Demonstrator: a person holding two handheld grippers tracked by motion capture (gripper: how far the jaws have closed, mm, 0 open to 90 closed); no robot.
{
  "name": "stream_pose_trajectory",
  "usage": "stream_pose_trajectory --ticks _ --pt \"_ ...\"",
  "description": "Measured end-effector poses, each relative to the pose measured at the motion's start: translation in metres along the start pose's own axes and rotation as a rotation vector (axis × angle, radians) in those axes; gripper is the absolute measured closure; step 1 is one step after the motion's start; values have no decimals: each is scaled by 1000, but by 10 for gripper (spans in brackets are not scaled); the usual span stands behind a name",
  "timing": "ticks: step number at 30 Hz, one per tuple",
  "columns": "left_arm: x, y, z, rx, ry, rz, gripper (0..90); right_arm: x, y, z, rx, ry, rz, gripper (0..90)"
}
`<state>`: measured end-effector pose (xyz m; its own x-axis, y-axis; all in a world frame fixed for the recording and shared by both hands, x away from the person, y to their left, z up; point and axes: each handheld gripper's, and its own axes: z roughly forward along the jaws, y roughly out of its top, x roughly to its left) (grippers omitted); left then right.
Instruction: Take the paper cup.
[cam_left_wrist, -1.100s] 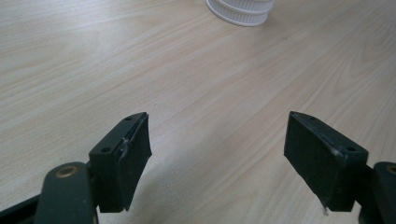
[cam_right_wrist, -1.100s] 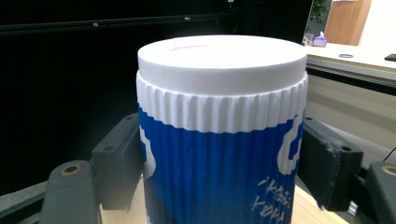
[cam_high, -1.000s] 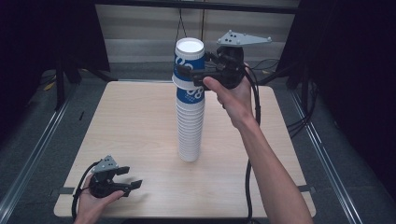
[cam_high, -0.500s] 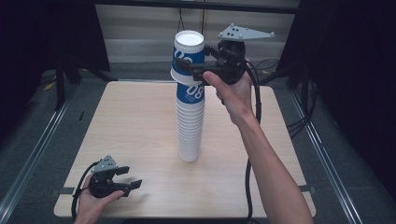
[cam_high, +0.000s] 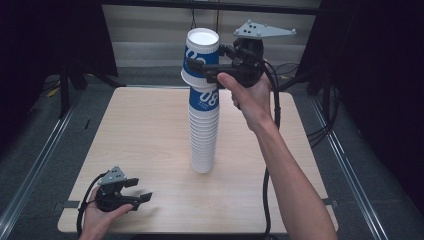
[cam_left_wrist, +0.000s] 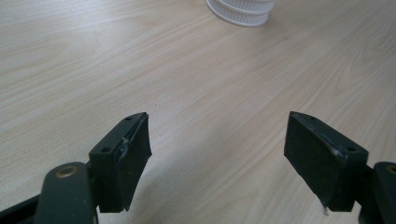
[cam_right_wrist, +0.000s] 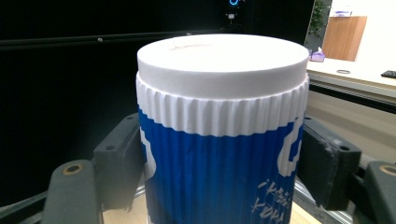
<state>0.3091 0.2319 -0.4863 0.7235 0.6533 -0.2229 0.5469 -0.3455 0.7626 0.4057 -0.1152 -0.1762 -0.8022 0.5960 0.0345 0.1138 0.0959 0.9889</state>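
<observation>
Right gripper (cam_high: 200, 70) clamped on topmost upside-down blue-and-white paper cup (cam_high: 202, 55), lifted and tilted off cup stack (cam_high: 203, 135) directly below. Left gripper (cam_high: 140, 190) spread apart, empty, low on table (cam_high: 140, 130), well away from stack.

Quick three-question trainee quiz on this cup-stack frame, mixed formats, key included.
1. True or false: the right tongs clamp the topmost blue-and-white paper cup.
2. The left tongs hold: A) a cup, B) nothing, C) a lid.
3. Fill in: the tall stack of white ribbed paper cups stands on the light ______ table.

Key: 1 true; 2 B; 3 wooden.
</observation>
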Motion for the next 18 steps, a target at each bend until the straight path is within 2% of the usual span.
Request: stream_pose_trajectory --ticks 4,9,18 --pt "0 0 0 2 2 0 227 -1 0 -1 -5 1 7 249" --pt "0 0 0 2 2 0 227 -2 1 -4 -43 0 8 250" --pt "0 0 0 0 1 0 227 -3 6 -12 -78 -8 15 251"
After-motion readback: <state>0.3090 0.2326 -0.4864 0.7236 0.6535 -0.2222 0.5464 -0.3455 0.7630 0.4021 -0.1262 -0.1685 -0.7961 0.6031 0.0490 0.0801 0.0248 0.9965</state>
